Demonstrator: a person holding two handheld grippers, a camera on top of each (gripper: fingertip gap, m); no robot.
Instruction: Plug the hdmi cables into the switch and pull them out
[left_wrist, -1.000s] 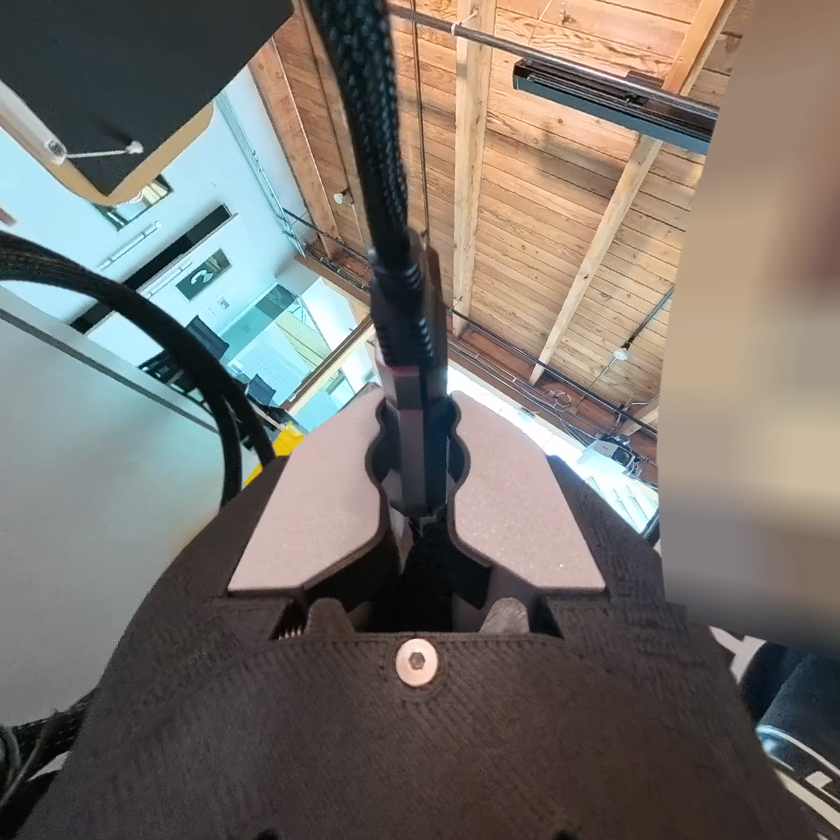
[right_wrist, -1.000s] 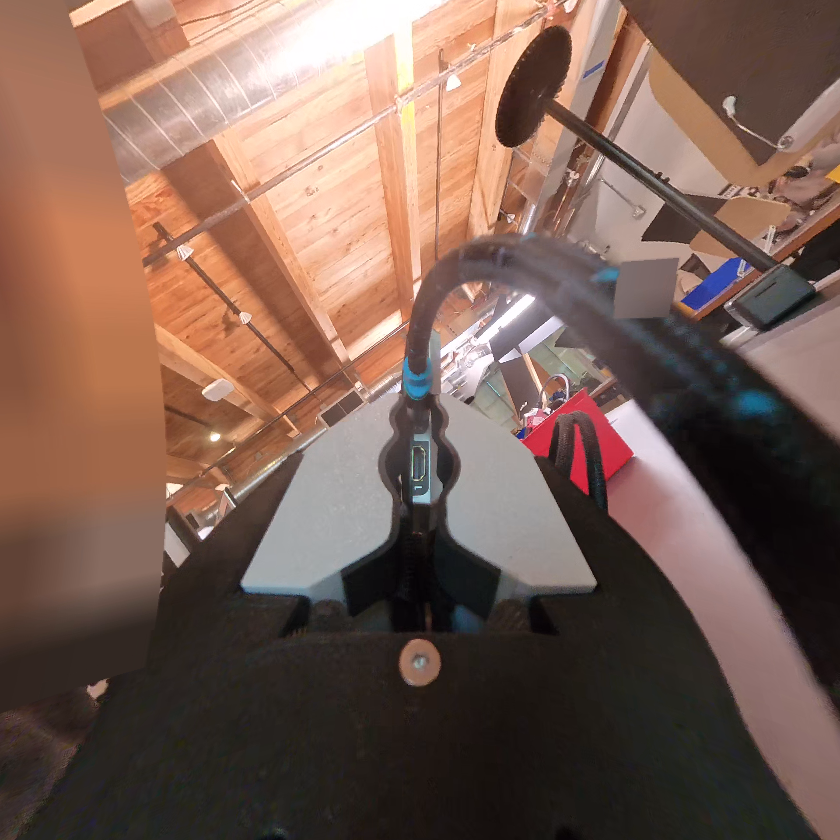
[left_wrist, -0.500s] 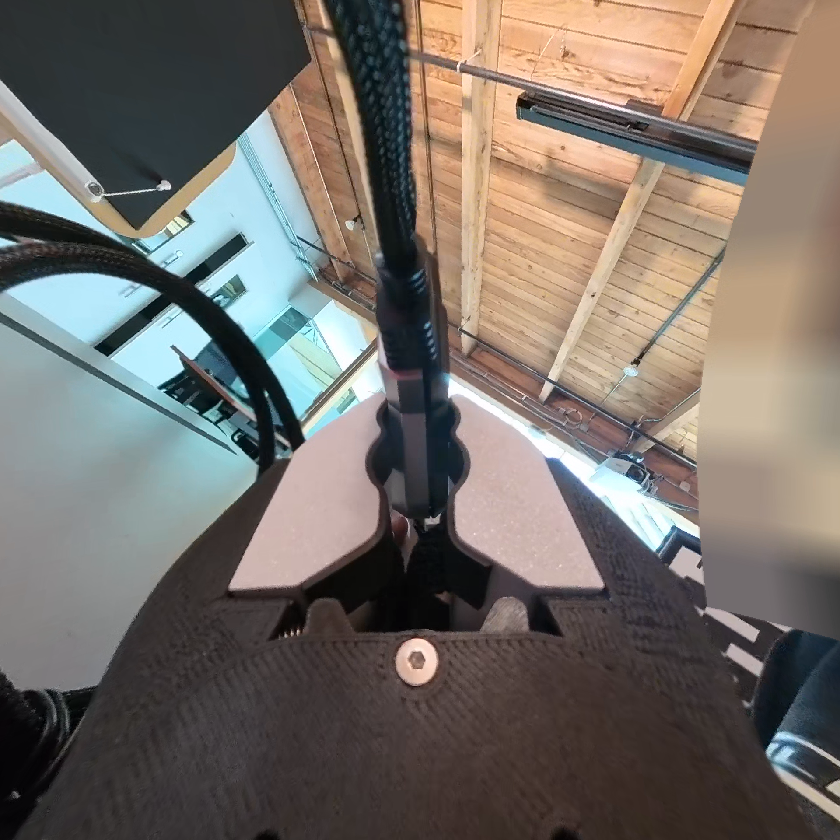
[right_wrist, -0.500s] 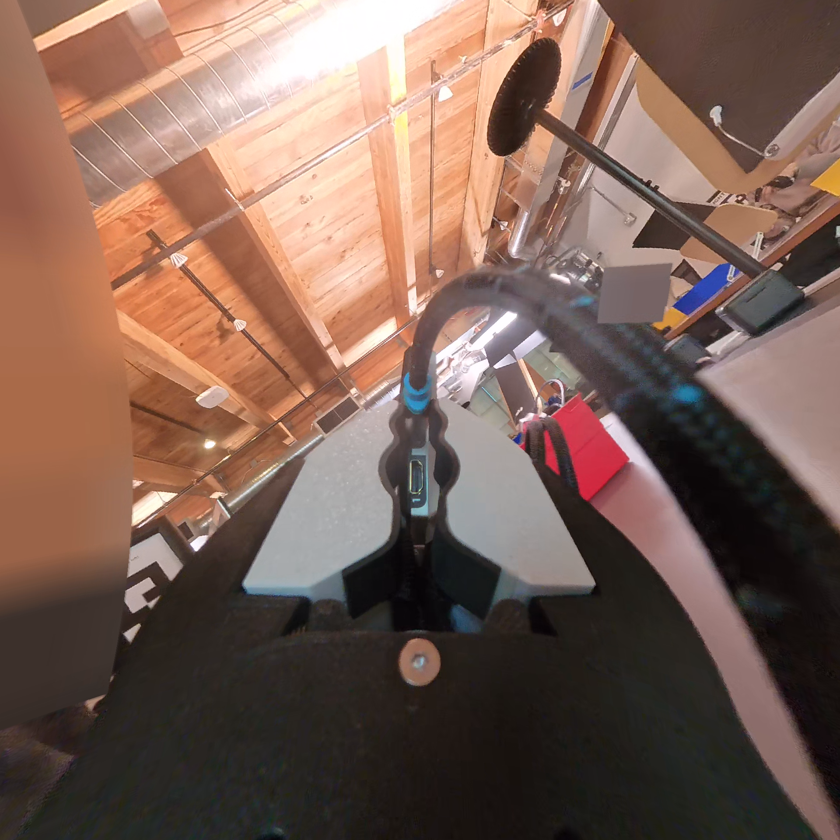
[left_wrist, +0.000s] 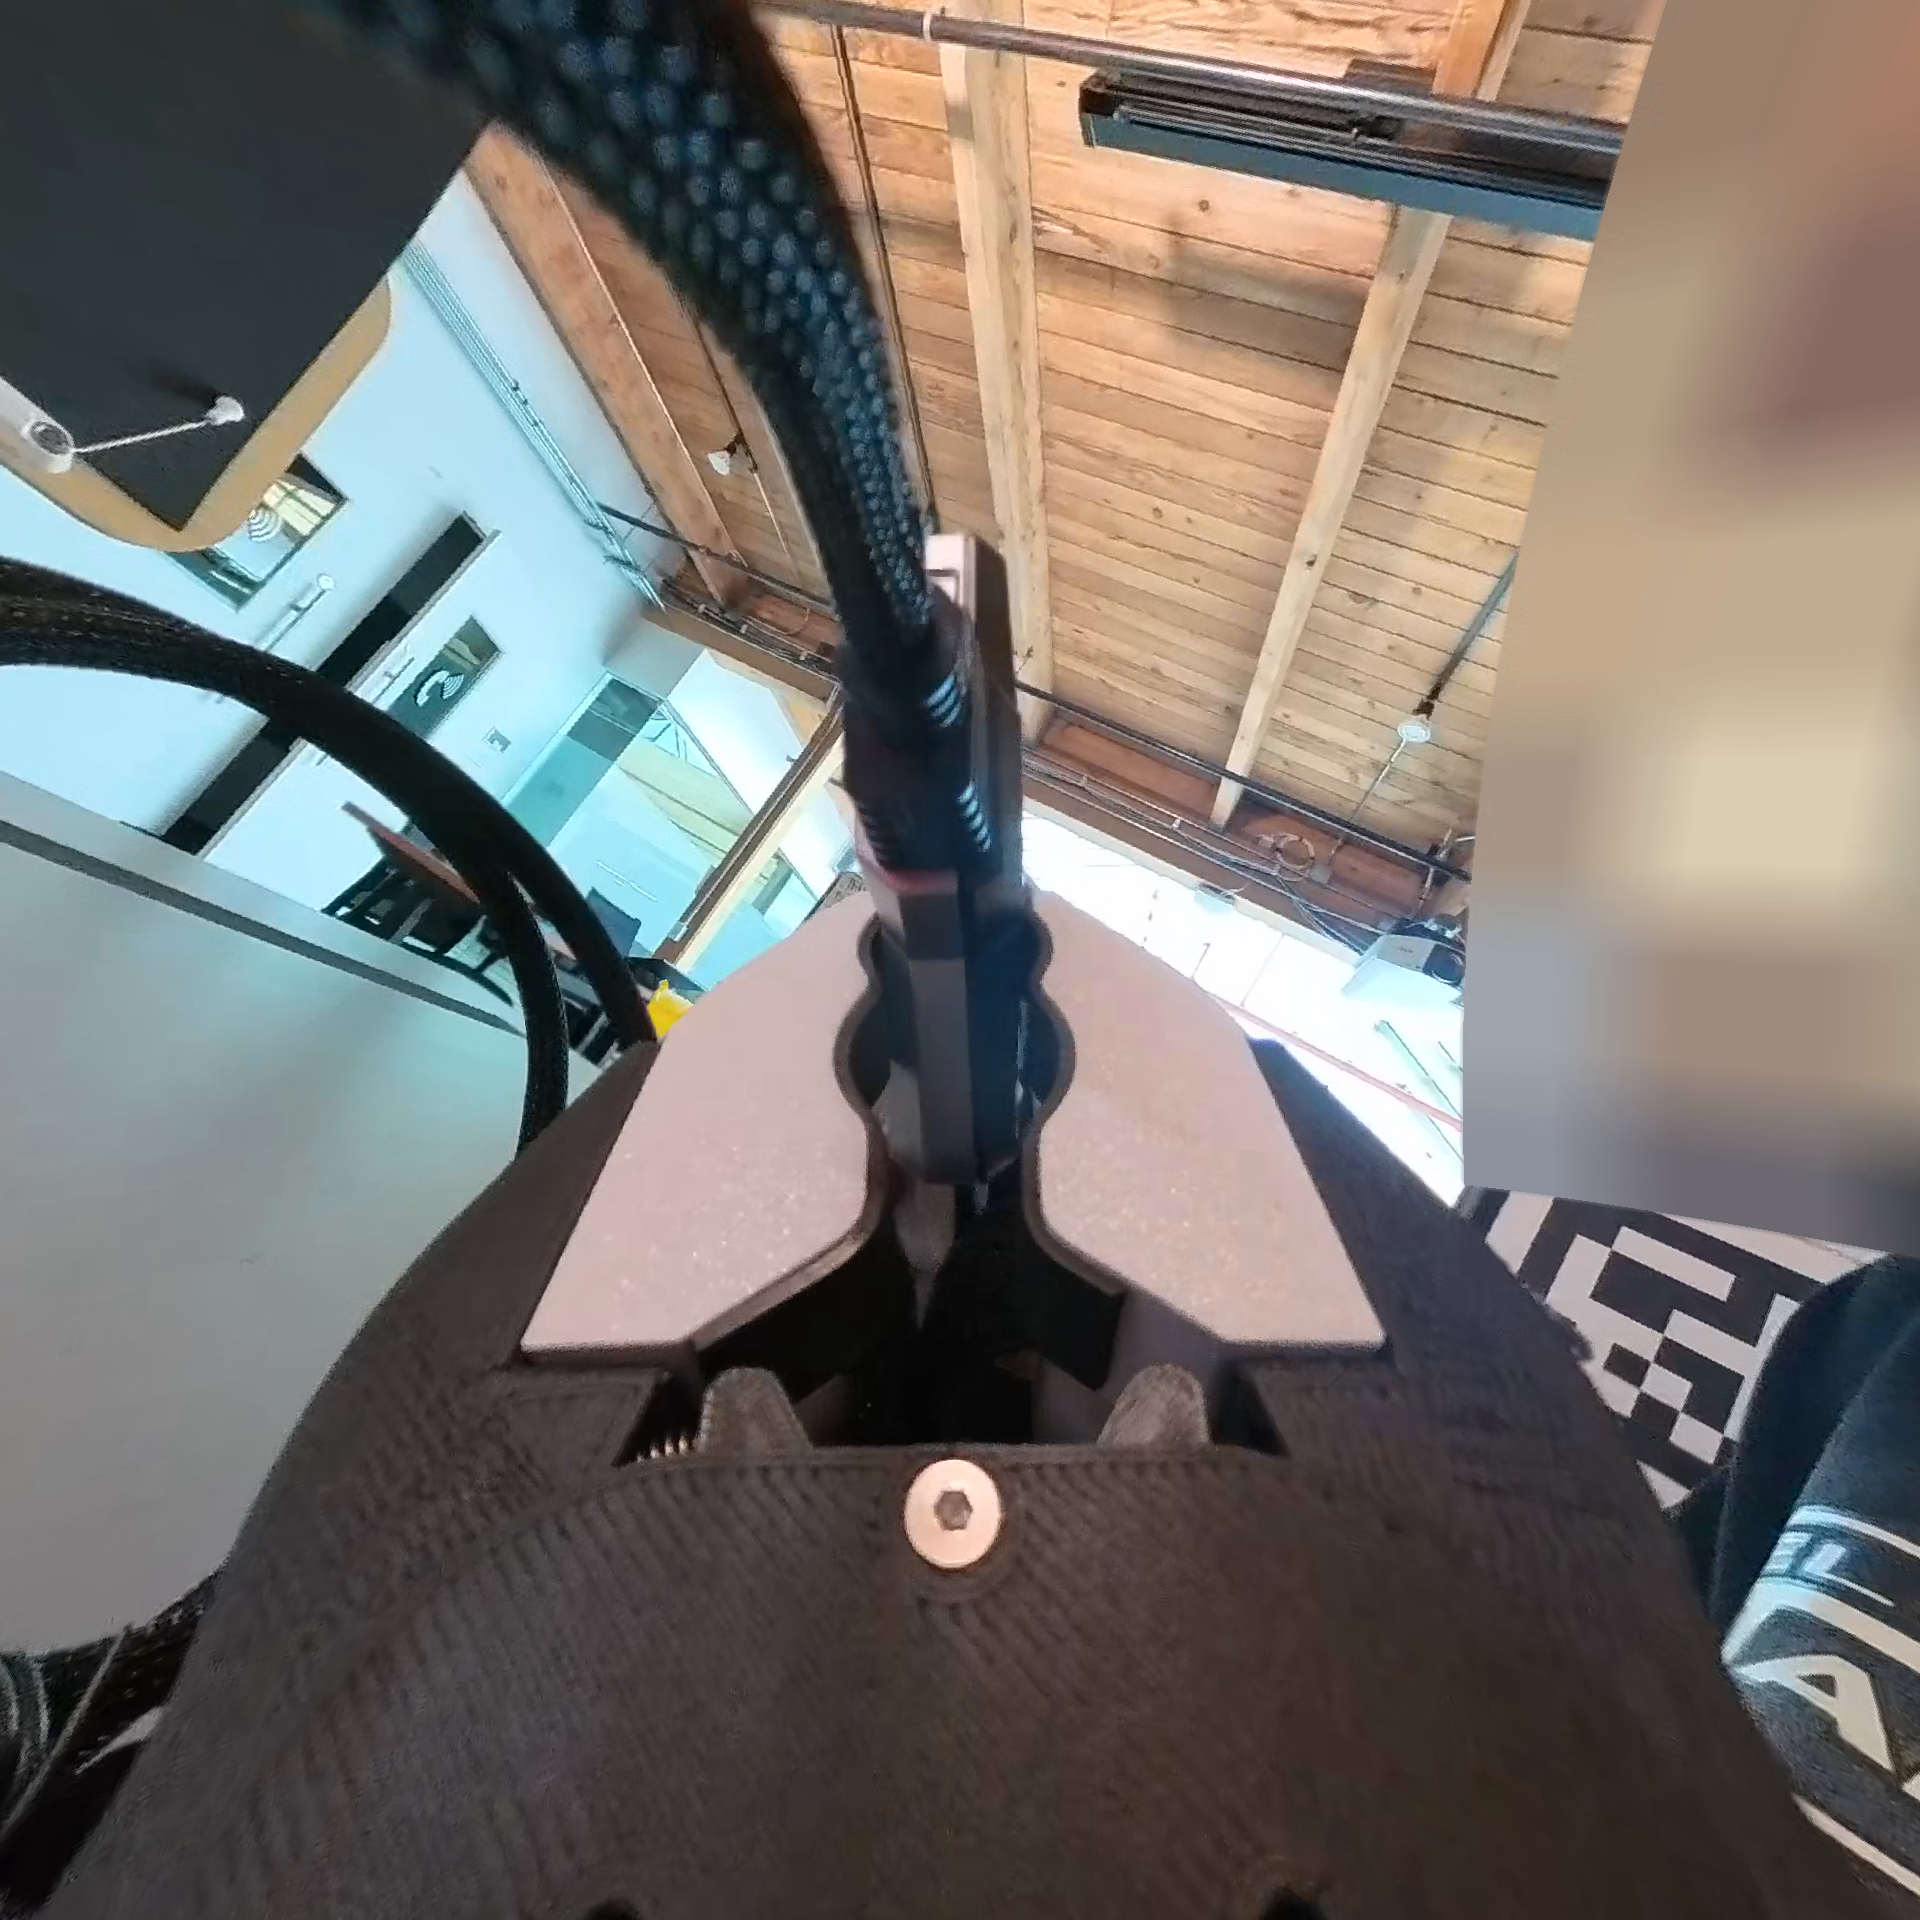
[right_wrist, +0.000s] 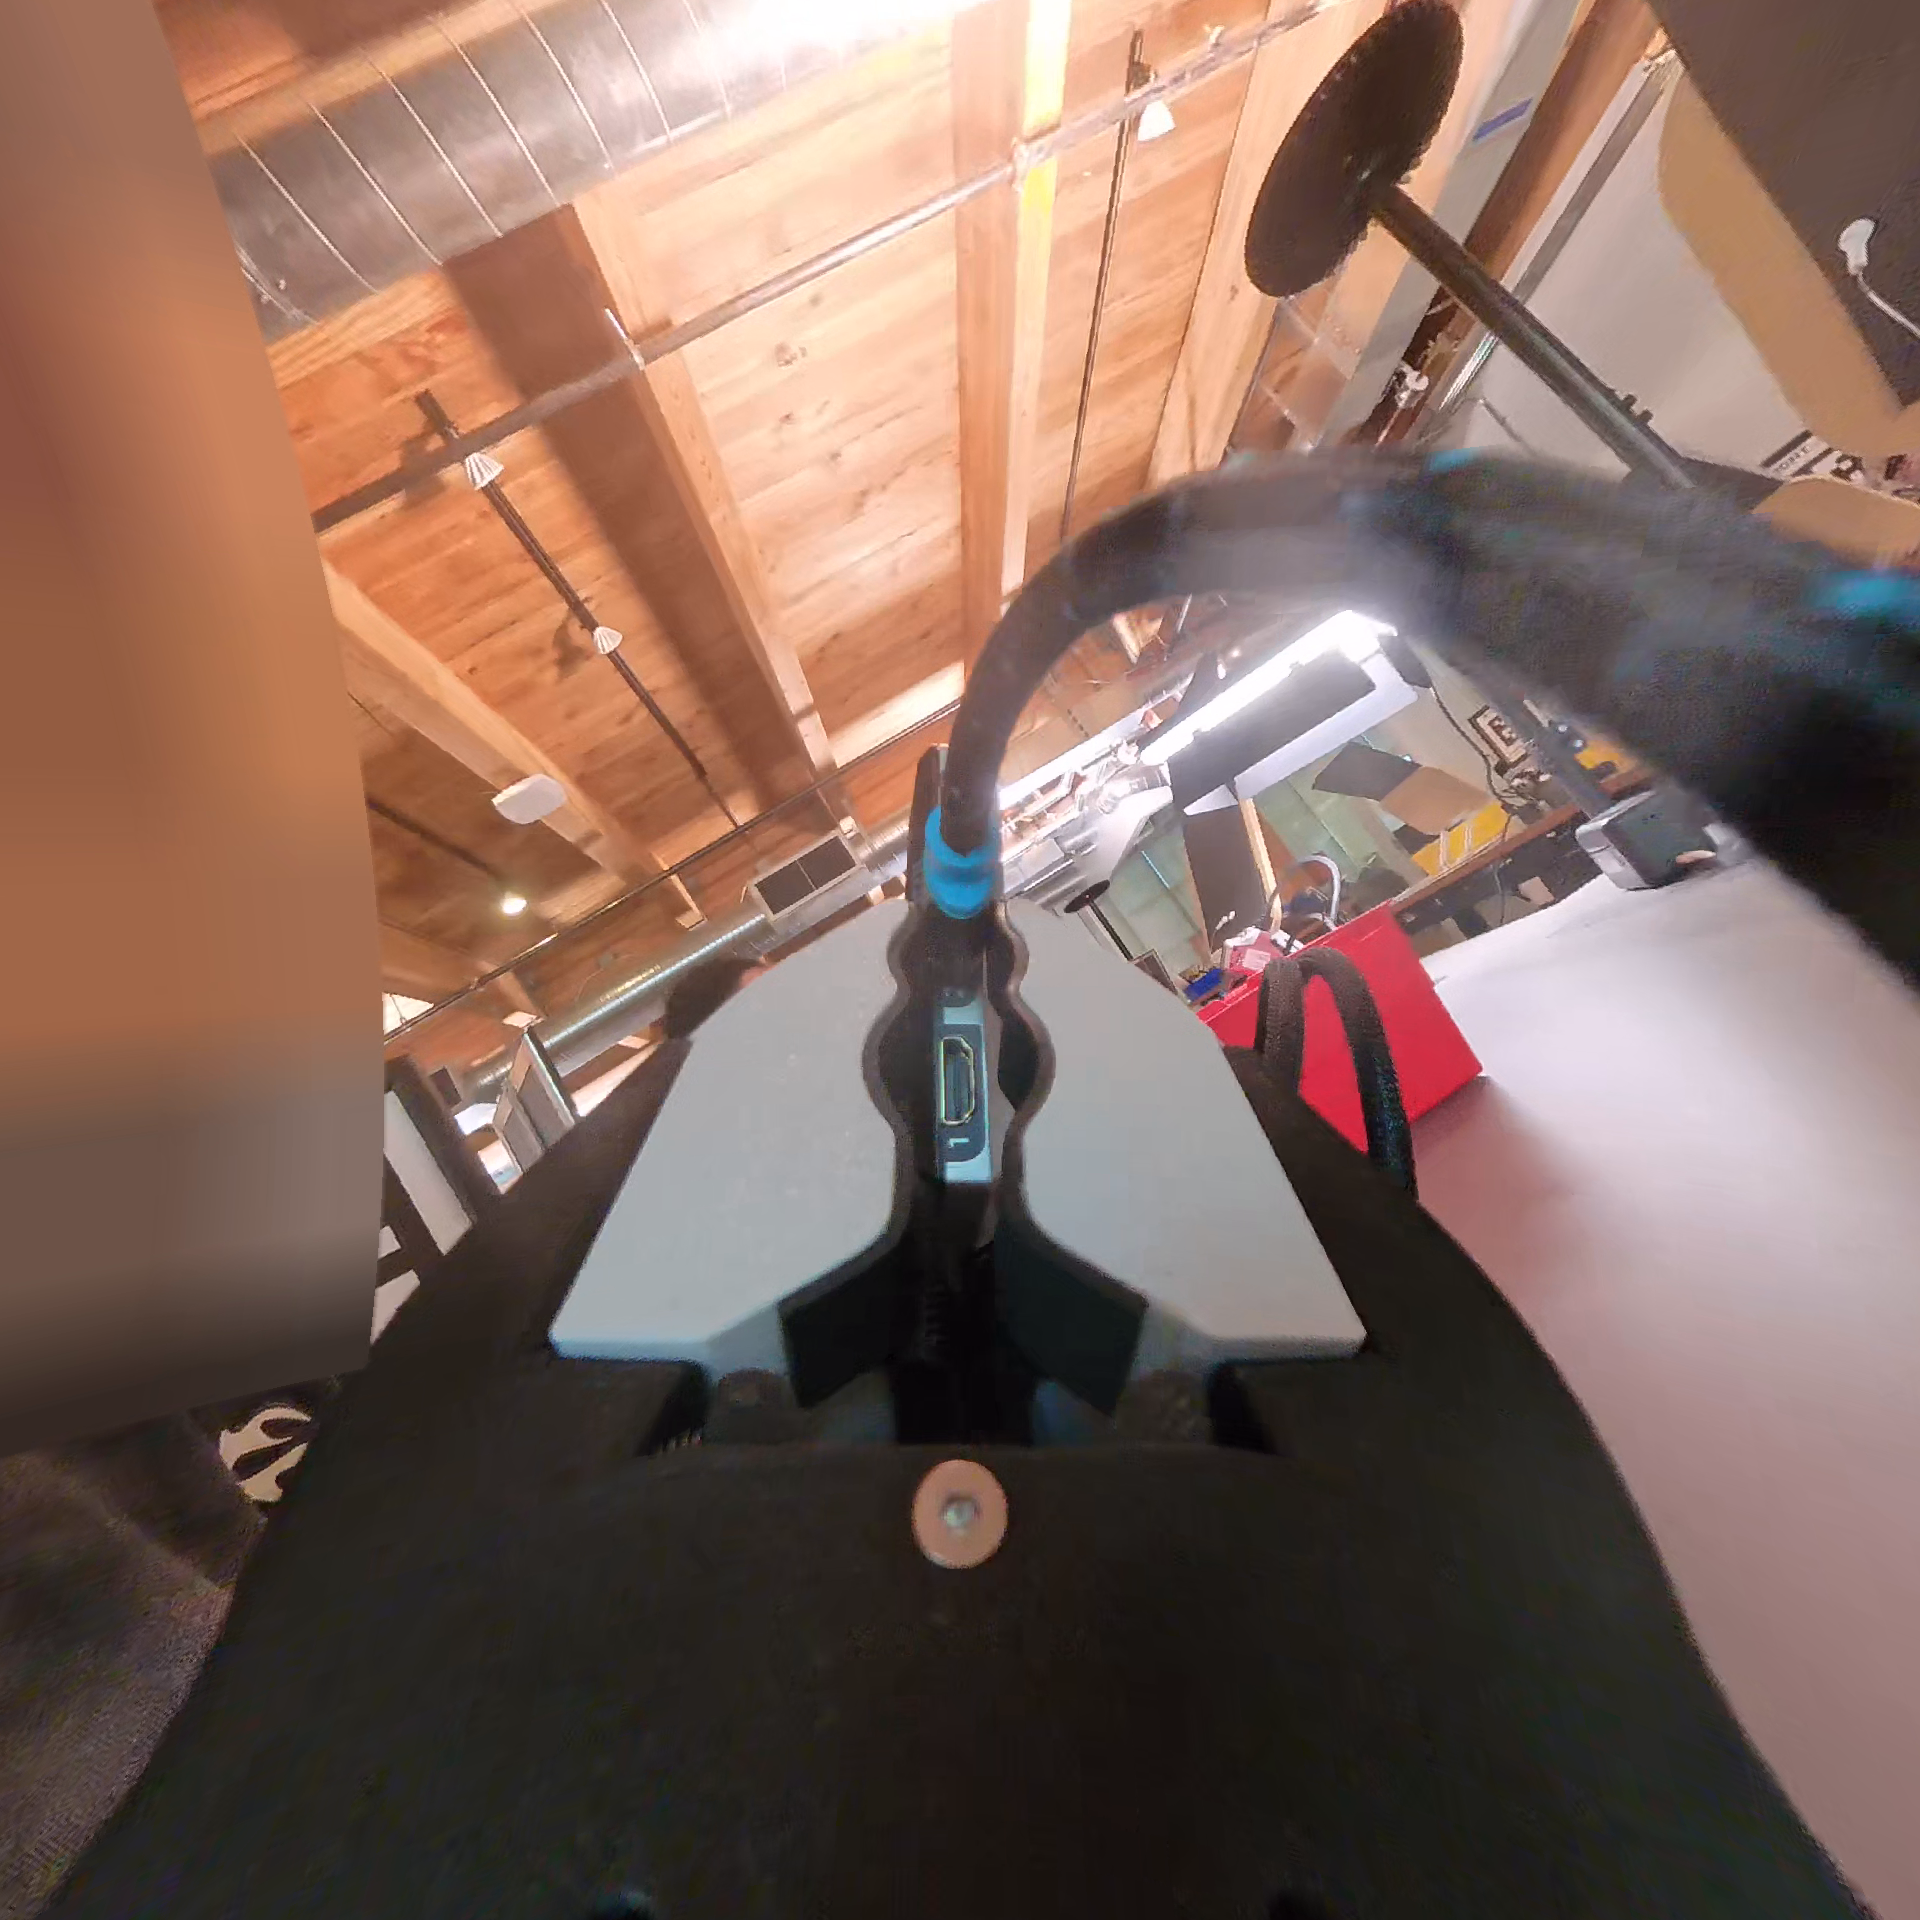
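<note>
Both grippers point up at the wooden ceiling. My left gripper (left_wrist: 951, 935) is shut on a black HDMI plug (left_wrist: 930, 1029) with a red band. Its black braided cable (left_wrist: 769, 312) runs up and bends back over the camera. A thin dark slab (left_wrist: 987, 727) stands against the plug's right side. My right gripper (right_wrist: 956, 935) is shut on the grey switch (right_wrist: 961, 1143). One empty HDMI port (right_wrist: 958, 1081) faces the camera. A cable with a blue collar (right_wrist: 951, 868) is plugged into the switch's far end and arcs to the right, blurred.
A red box (right_wrist: 1382, 1018) sits on the pale table (right_wrist: 1662, 1091) with a black cable loop (right_wrist: 1340, 1049) in front of it. A black stand with a round disc (right_wrist: 1351, 177) rises at top right. Another braided cable loop (left_wrist: 416, 790) hangs over the white table (left_wrist: 208, 1143).
Both grippers keep their hold. The left cable has swung closer to the camera, toward the upper left. The right view has tilted and the blue-collared cable's arc has risen and blurred.
</note>
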